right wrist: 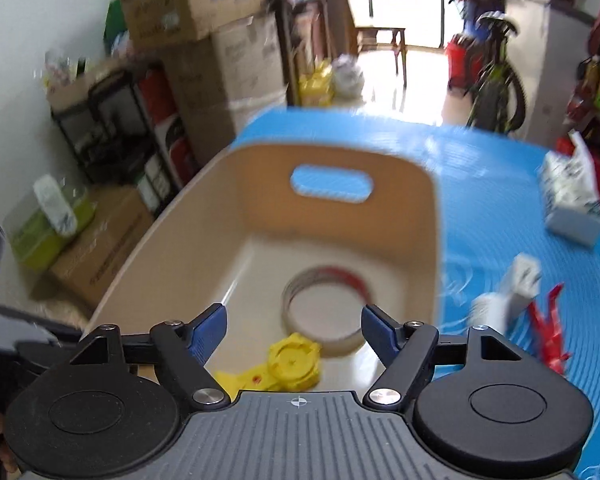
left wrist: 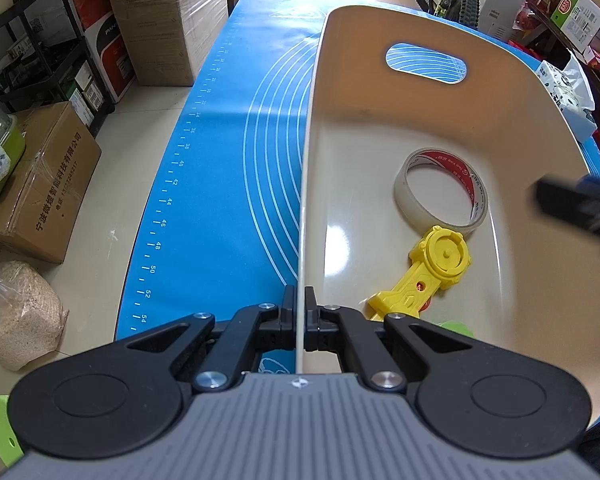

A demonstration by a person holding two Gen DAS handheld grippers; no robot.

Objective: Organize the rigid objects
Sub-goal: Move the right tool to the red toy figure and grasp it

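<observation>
While the left claw (left wrist: 299, 312) is clamped on the thin near-left wall of the beige bin (left wrist: 380, 128), the right claw (right wrist: 294, 330) hangs spread wide and empty above the bin's near end. Inside the bin, a tape roll (left wrist: 440, 192) lies on the floor with a yellow toy (left wrist: 428, 272) touching its near side. Right of the bin, on the blue surface (left wrist: 228, 184), lie a white item (right wrist: 508, 292) and a red toy (right wrist: 550, 328), both blurred.
</observation>
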